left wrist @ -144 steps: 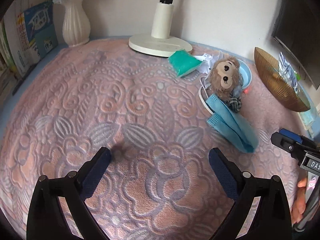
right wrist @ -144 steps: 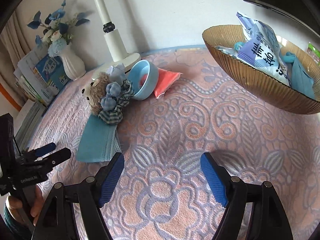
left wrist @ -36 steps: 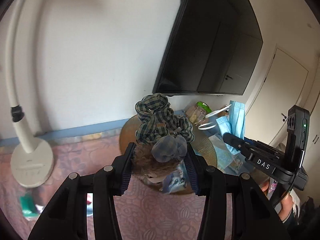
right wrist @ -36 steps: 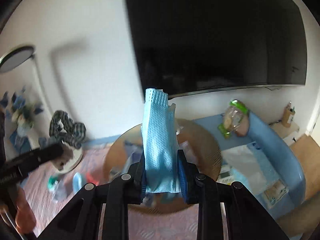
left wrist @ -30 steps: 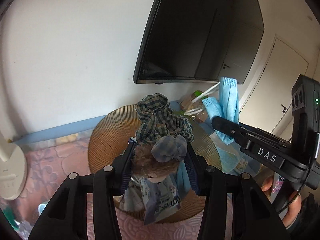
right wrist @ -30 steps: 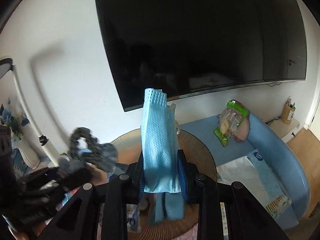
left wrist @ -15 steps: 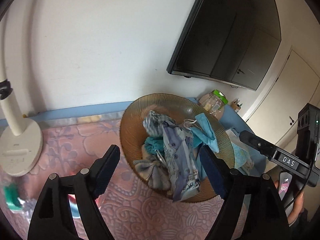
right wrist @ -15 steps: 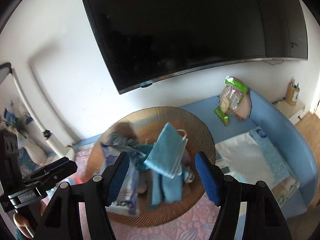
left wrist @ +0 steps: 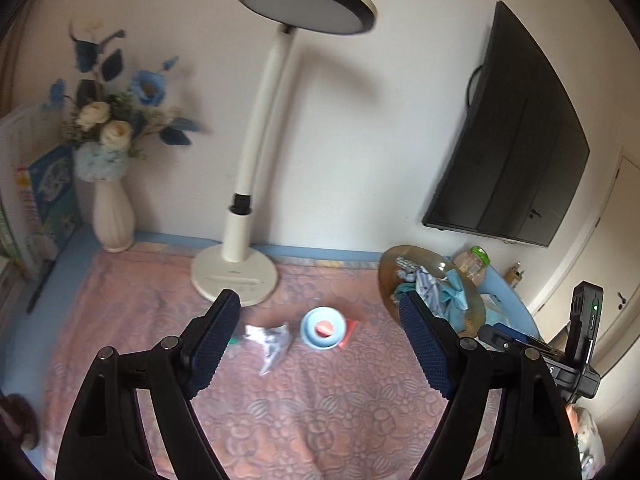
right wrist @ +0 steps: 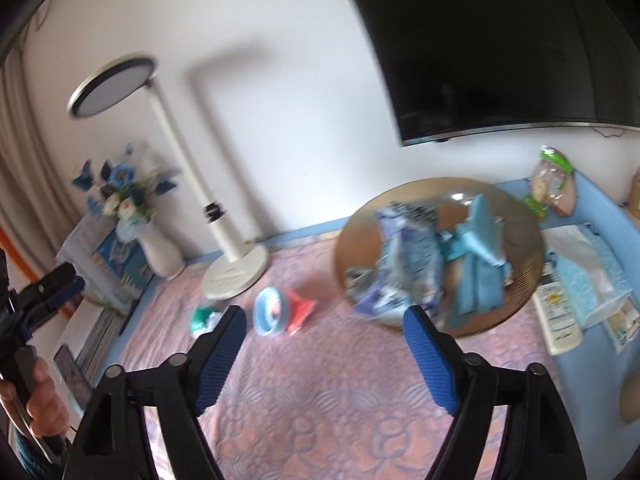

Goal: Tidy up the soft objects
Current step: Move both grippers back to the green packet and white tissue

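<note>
The brown ribbed bowl (left wrist: 385, 278) at the right of the pink patterned cloth holds blue face masks (left wrist: 456, 296), a printed packet and a scrap of checked fabric. My left gripper (left wrist: 320, 344) is open and empty, well back from the bowl. It faces a small blue bowl (left wrist: 323, 327), a red packet (left wrist: 352, 326), a crumpled white wrapper (left wrist: 272, 340) and a green packet (left wrist: 234, 342). In the right wrist view the brown bowl (right wrist: 524, 232) and masks (right wrist: 482, 264) are blurred. The jaws of my right gripper (right wrist: 326, 356) are opening, with nothing between them.
A white desk lamp (left wrist: 236, 272) and a vase of flowers (left wrist: 113, 216) stand along the back wall, with books at the far left. A tissue box (right wrist: 592, 276) and a remote (right wrist: 560, 316) lie right of the bowl. A dark screen hangs above.
Both grippers have opened, leaving the plush toy and the blue mask in the brown bowl. Both have pulled back, and the left view has swung left to the lamp.
</note>
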Available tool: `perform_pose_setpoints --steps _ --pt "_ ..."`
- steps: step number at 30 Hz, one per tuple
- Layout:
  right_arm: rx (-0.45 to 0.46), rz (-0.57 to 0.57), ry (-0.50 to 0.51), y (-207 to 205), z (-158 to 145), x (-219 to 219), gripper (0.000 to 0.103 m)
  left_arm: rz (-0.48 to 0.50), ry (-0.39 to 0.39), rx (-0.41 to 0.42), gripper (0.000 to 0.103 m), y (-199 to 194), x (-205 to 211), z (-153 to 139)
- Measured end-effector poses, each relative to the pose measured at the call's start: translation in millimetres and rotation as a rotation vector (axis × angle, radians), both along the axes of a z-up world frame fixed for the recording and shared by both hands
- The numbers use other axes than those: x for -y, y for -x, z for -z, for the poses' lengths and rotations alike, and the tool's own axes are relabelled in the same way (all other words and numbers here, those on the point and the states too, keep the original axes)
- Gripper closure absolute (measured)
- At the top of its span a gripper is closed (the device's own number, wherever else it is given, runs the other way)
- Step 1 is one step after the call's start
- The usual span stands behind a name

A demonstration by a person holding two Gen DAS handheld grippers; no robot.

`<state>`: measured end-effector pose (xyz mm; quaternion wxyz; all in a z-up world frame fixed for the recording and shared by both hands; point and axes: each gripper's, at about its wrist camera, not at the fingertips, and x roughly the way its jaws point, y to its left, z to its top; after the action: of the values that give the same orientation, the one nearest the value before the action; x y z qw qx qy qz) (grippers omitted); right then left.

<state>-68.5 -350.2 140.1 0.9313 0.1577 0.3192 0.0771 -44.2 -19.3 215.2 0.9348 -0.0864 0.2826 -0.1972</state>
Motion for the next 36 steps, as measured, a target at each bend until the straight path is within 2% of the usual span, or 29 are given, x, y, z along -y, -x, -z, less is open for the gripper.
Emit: perform_pose_setpoints --steps 4,7,11,15,22,23,25,26,30,33,36 --pt "-0.020 -0.088 0.020 9 20 -44 0.014 -0.091 -0.006 0.007 0.022 31 -50 -4" --pt "-0.055 -0.136 0.050 6 52 -74 0.013 -0.136 -0.036 -0.014 0.022 37 -68 9" --pt "-0.104 -0.159 0.128 0 101 -102 0.013 -0.171 -0.128 -0.079 0.022 25 -66 58" --pt "-0.161 -0.135 0.196 -7 134 -107 0.013 -0.145 -0.091 -0.181 0.022 0 -59 122" --pt "-0.233 -0.121 0.103 -23 148 -93 0.011 -0.171 -0.126 -0.281 0.023 -38 -45 204" --pt "-0.231 -0.124 0.103 -23 148 -94 0.010 -0.170 -0.138 -0.310 0.022 -42 -45 206" --pt "-0.234 -0.128 0.127 -23 149 -99 0.007 -0.167 -0.123 -0.252 0.020 -35 -46 200" --pt "-0.235 -0.129 0.142 -23 148 -100 0.007 -0.173 -0.115 -0.253 0.020 -32 -48 201" --pt "-0.245 -0.134 0.192 -23 148 -107 0.005 -0.176 -0.084 -0.293 0.020 -34 -52 205" --pt "-0.275 -0.138 0.178 -25 145 -107 0.006 -0.175 -0.066 -0.313 0.020 -36 -57 203" --pt "-0.367 -0.197 0.108 -38 138 -114 0.006 -0.147 -0.094 -0.333 0.020 -39 -60 193"
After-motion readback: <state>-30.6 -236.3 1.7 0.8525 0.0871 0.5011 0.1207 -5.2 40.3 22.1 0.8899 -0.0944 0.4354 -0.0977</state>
